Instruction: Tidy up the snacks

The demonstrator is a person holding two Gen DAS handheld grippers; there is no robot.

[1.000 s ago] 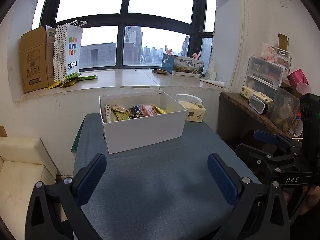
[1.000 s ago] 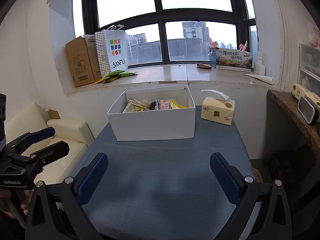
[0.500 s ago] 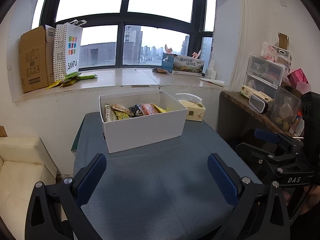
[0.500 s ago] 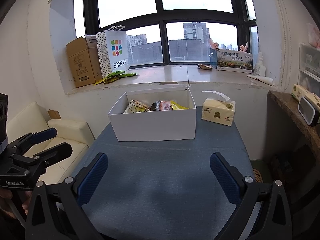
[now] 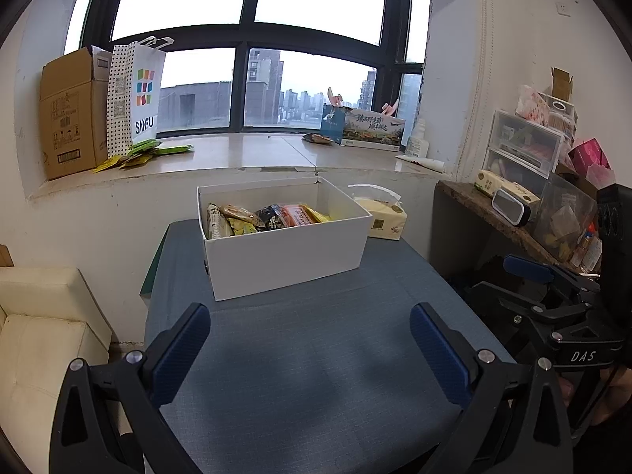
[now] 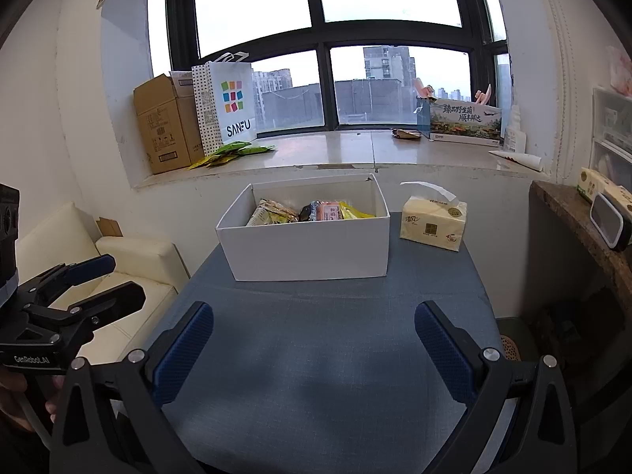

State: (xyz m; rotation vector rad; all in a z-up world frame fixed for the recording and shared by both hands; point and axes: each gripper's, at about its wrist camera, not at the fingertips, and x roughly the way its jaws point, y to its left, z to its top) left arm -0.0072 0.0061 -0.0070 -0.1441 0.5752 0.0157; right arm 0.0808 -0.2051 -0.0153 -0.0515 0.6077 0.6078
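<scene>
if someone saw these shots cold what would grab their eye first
Probably the white box at the far middle of the blue table, with colourful snack packets piled inside. Next, the yellow tissue pack just right of it, and the bright window behind with the SANFU bag on the sill.

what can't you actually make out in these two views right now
- Lower parts of the snack packets: hidden by the front wall of the white box in both wrist views.
- Print on the packets: too small to read.
- Box floor: covered by packets and walls.
- Contents of the cardboard carton and SANFU bag: hidden by their own sides.
- Near table edge: hidden behind the open left tongs and right tongs.
</scene>
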